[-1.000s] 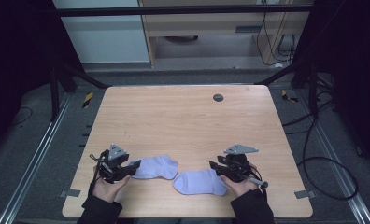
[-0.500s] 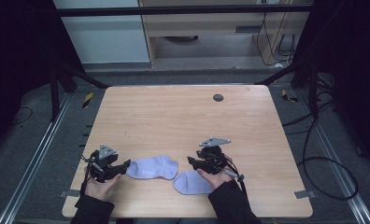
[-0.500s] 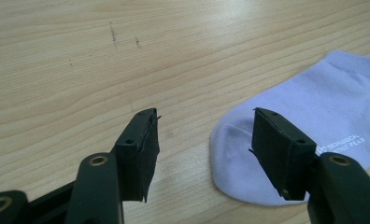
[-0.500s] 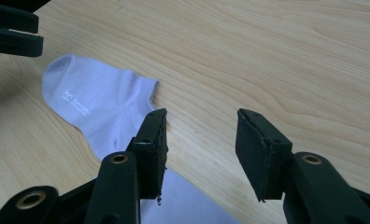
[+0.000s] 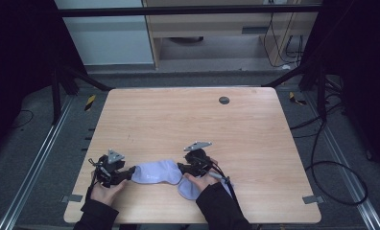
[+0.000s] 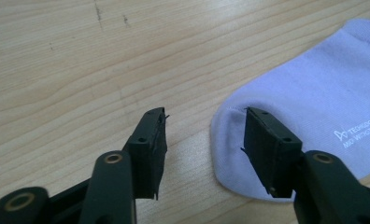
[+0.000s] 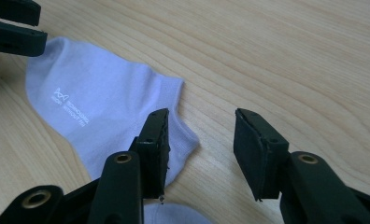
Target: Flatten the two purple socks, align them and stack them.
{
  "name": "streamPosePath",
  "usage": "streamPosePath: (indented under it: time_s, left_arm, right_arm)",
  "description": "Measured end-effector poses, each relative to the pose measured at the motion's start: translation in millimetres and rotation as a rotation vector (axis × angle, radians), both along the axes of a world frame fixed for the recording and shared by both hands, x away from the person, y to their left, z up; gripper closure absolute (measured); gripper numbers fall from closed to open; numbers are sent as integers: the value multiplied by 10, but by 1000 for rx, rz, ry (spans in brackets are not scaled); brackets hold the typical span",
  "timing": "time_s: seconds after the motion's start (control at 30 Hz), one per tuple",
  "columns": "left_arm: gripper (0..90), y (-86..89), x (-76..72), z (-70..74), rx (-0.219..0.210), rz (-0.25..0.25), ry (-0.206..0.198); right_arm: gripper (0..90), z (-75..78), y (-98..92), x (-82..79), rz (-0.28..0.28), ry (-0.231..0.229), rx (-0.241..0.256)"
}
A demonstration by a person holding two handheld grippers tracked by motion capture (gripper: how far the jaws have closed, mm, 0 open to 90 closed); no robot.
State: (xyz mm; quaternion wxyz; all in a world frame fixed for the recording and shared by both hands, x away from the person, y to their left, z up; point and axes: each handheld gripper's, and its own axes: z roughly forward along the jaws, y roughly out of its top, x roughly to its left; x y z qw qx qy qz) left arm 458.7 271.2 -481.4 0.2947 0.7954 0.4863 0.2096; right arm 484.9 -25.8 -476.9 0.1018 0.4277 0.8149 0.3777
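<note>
The left gripper [image 6: 204,128] gapes wide, empty, one jaw over the toe of a lilac sock [image 6: 314,107] whose white printed logo is readable here. The right gripper [image 7: 202,135] is equally open at that sock's cuff. The high view shows a second sock [image 5: 190,188] under the right hand [image 5: 200,181], both forearms low over the wooden surface [image 5: 178,120].

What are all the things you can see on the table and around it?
Socks: two, pale lilac, near edge of table; upper sock between the grippers, lower sock partly under the right hand.
Table: one, light wood, centre.
Round cap: one, dark grey, far side of table.
Cables: several, black, floor at right.
Shelf unit: one, pale wood, behind table.
Left gripper: one, black, open at the upper sock's toe.
Right gripper: one, black, open at its cuff.
</note>
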Motion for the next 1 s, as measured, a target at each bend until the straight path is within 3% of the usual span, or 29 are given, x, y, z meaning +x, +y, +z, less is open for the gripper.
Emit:
streamPosePath:
  time_s: [0.17, 0.43, 0.6, 0.73, 0.87, 1.0]
  left_arm:
    - [552, -7, 11, -23, -4, -8, 23]
    - [672, -19, 27, -59, -19, -14, 61]
    - [756, -57, 14, -56, -18, -25, 70]
    - [838, -81, 10, -46, -16, -34, 77]
    - [859, -70, 4, -17, -35, -36, 81]
    - [861, -52, -19, 81, -74, -31, 57]
  right_arm:
    - [583, -111, 101, 28, 9, 24, -34]
    - [623, -169, 157, 27, 9, 32, -41]
    - [749, -177, 206, -20, 12, -10, -86]
    - [857, -179, 230, -40, 5, 1, -71]
    - [870, -149, 226, -35, 8, 9, -58]
    - [870, -55, 187, -51, 13, 0, -27]
